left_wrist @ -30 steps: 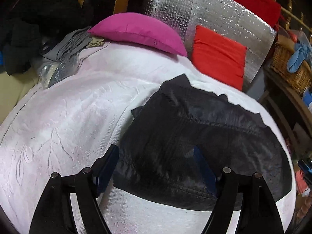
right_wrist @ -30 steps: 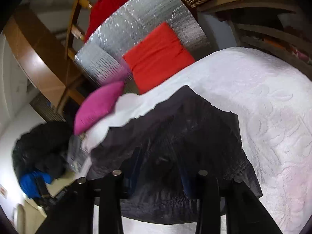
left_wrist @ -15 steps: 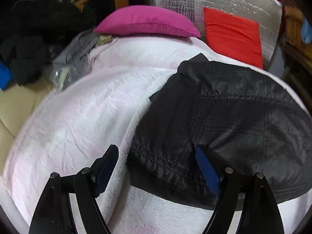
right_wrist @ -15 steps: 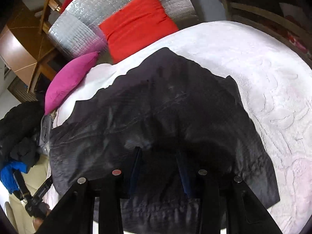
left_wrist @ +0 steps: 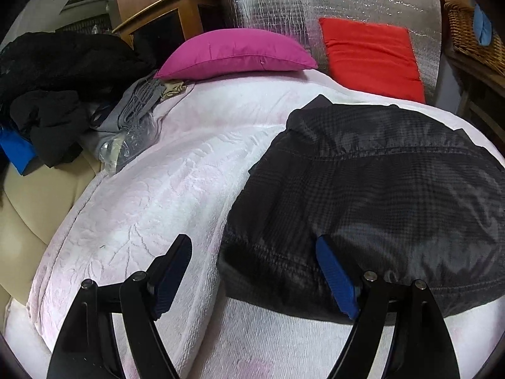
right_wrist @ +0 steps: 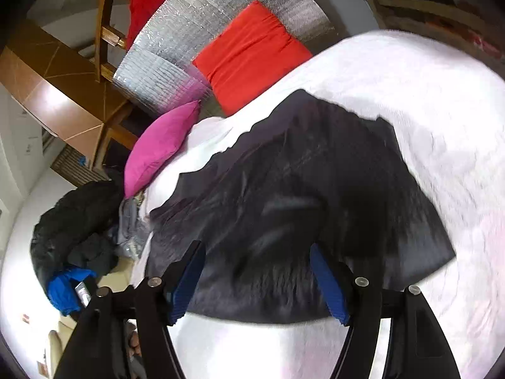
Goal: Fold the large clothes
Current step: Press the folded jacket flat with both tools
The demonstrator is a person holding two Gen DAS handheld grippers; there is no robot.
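woven wicker basket (left_wrist: 473, 36) at the far right of the left wrist view, beyond the black quilted jacket (left_wrist: 378, 195), with a blue cloth (left_wrist: 481, 25) draped in it. black quilted jacket (right_wrist: 293, 208) lying folded and flat on the white embossed bedspread (left_wrist: 151, 202), nearer than the magenta cushion (left_wrist: 236, 52) and the red square cushion (left_wrist: 372, 57) propped on the silver foil panel (left_wrist: 331, 0); heap of dark clothes (left_wrist: 56, 94) well apart to the jacket's left. compared with a second ago, jacket fuller and closer in the left wrist view, its near hem now reaching down between the fingers; in the right wrist view, jaws narrow over the cloth then, now spread wide, having just been opening. left gripper (left_wrist: 255, 276) released and wide, hovering at the jacket's near left corner, blue pad (left_wrist: 336, 279) over the hem, other finger (left_wrist: 172, 271) over bare bedspread. right gripper (right_wrist: 257, 282) released too, jaws apart above the jacket's near edge, cloth lying between them but not pinched; view blurred, so contact with the pads hard to tell.
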